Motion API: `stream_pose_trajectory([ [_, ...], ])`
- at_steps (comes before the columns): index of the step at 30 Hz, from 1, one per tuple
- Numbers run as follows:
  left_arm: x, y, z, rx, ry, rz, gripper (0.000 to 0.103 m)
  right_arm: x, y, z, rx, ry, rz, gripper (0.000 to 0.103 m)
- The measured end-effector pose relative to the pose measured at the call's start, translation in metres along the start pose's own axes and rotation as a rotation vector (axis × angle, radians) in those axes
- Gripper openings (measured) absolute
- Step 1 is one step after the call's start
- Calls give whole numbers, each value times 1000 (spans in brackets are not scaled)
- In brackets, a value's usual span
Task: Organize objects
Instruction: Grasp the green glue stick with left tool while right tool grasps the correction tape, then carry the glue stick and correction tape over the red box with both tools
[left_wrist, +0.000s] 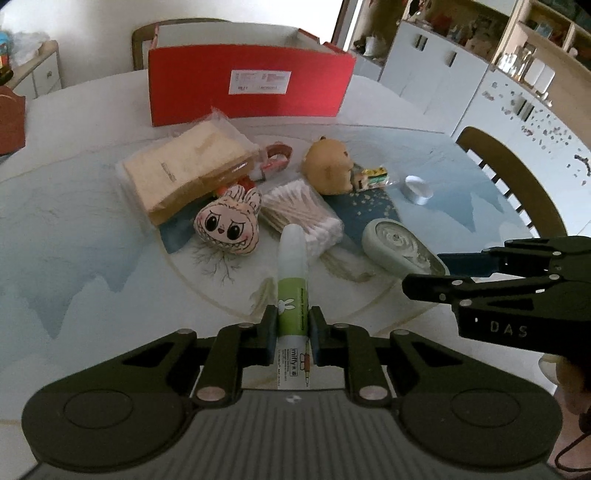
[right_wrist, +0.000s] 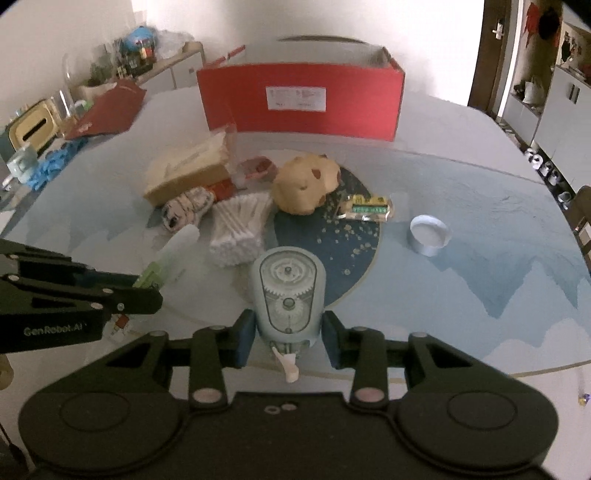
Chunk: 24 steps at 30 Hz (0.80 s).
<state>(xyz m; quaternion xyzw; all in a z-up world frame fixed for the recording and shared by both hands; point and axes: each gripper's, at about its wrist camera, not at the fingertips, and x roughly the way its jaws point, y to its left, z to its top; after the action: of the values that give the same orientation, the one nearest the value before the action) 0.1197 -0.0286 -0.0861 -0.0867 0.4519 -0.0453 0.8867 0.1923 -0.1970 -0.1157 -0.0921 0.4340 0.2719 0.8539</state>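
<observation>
My left gripper (left_wrist: 291, 326) is shut on a green and white glue pen (left_wrist: 291, 280), which points away from me above the table. In the right wrist view the same glue pen (right_wrist: 173, 251) sticks out of the left gripper (right_wrist: 147, 291) at the left. My right gripper (right_wrist: 288, 338) is shut on a pale blue correction tape dispenser (right_wrist: 287, 291), gripped at its near end; that dispenser (left_wrist: 399, 251) also shows in the left wrist view, with the right gripper (left_wrist: 424, 275) coming in from the right. An open red box (left_wrist: 251, 85) stands at the back of the table.
On the table lie a wrapped tan packet (left_wrist: 188, 170), a doll head with big eyes (left_wrist: 229, 225), a bag of cotton swabs (left_wrist: 303, 214), a tan plush (left_wrist: 328, 166), a small snack packet (right_wrist: 369, 208), a roll of tape (right_wrist: 430, 234) and a small red tape dispenser (left_wrist: 277, 157). A chair (left_wrist: 517, 184) stands at the right.
</observation>
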Motion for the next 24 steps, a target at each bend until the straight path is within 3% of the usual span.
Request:
stream_pose_trajectory([
  [11,-34,5,35,-13,-83,-12,17,-35,4,35,-19,-89,-7,38],
  [24,-46,18,126,11,-178,40,17,-46,-29,143,-53,-212,-3,38],
])
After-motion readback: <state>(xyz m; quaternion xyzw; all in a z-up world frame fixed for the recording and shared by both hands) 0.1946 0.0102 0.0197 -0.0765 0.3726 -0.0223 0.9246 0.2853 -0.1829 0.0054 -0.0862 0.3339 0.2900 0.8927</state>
